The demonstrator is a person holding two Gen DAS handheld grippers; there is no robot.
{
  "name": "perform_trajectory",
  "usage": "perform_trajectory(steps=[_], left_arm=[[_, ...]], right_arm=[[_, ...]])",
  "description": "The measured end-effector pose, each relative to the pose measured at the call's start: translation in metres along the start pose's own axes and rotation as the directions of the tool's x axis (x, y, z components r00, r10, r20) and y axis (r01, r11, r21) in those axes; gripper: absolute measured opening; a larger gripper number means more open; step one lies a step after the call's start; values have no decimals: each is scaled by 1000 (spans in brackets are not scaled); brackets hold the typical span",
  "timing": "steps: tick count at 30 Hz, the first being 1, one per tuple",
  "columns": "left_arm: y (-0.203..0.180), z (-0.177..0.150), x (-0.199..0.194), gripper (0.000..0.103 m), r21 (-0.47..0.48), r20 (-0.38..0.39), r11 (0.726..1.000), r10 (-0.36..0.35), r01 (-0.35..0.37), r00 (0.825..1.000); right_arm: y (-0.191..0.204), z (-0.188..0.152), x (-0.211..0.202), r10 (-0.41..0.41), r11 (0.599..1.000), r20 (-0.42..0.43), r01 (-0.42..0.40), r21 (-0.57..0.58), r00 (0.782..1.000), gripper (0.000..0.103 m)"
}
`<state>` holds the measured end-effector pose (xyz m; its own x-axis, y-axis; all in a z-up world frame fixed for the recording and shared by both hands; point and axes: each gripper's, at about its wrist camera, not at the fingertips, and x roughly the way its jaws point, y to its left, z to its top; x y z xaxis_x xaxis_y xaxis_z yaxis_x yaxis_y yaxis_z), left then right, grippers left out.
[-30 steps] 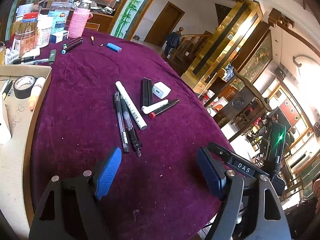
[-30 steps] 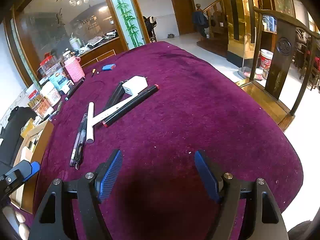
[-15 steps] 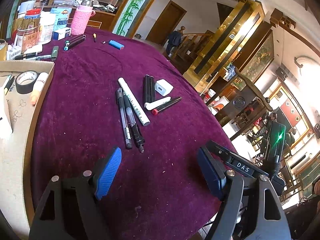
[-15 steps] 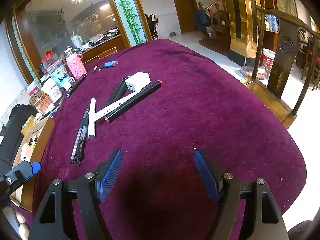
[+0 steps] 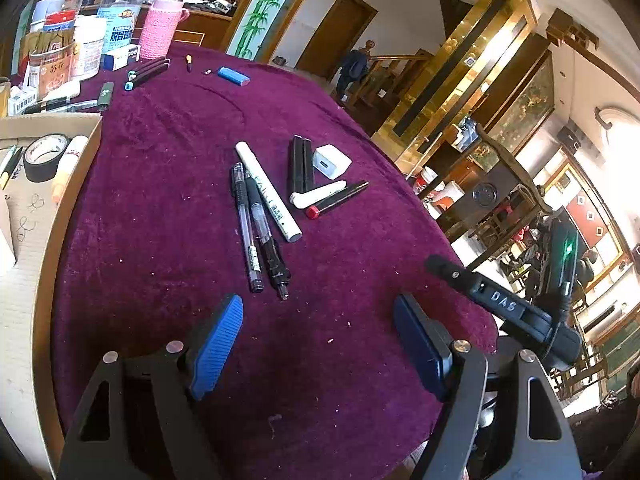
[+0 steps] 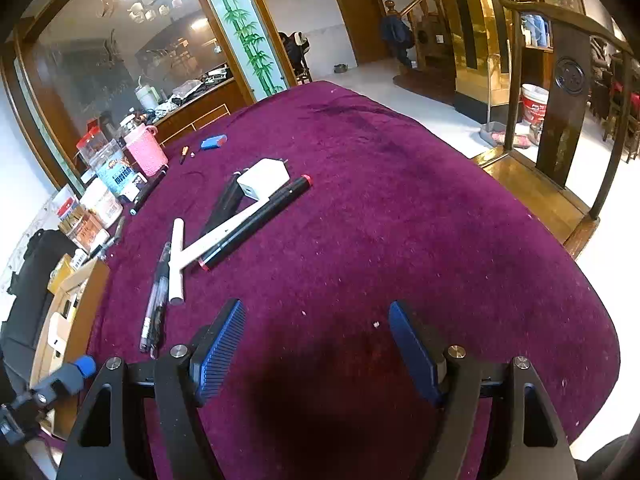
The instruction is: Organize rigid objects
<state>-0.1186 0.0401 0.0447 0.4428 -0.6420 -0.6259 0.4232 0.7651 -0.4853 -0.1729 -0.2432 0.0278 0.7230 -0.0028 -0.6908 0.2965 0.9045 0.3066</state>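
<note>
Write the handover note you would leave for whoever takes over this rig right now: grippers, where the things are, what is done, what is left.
Left gripper: open, empty, above the cloth short of the pens.
Right gripper: open, empty, over bare cloth.
Things: two clear pens side by side, white marker beside them, two black pens, charger, short white marker and red-capped marker, all loose mid-table. The cardboard box at the left edge holds tape.
Done: nothing from this cluster is gripped or sorted yet.
Left: probably pick up each piece and group them; the clear pens lie nearest the left gripper.
</note>
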Motion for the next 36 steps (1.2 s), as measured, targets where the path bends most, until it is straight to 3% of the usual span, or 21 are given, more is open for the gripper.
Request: perform_trajectory(steps=[6,12,16,20,22,24,26,28,31,36], left_arm=[[5,5,6,77,-6,-11,1000,3,-3,1000],[4,0,4,77,9,-24,1000,18,-18,1000],[3,2,8,77,10,-25,1000,22,-21,999],[-4,5,16,77,5,-29,1000,-22,23,999],[-7,3,15,77,4,-24,999,-37,38,999],[-7,1,13,77,10,-23,999,-43,43,999],[-5,1,10,77,13,-24,999,-29,29,999],[2,1,2,77,5,-23,1000,-16,16,1000],[10,3,-15,77,4,4,1000,18,-18,1000],[32,6,-35,80,-23,45,995,95,-94,994]], right_arm=[[6,8,-10,-11,998,25,12,-69,1000,78],[-3,11,-12,15,995,-22,-17,-97,1000,78],[-13,9,-18,-19,988,-103,2,-156,995,78],[-16,-7,-22,-135,945,-242,51,-323,961,79],[-16,-14,-23,-150,934,-255,53,-353,955,79],[-19,-19,-23,-99,959,-230,32,-280,968,79],[-20,-22,-16,13,989,-212,-44,-143,977,79],[-13,-23,-8,77,993,-179,-91,-70,981,78],[7,-11,-1,115,989,-140,-126,-77,984,78],[33,32,16,113,989,-55,-118,-91,992,80]])
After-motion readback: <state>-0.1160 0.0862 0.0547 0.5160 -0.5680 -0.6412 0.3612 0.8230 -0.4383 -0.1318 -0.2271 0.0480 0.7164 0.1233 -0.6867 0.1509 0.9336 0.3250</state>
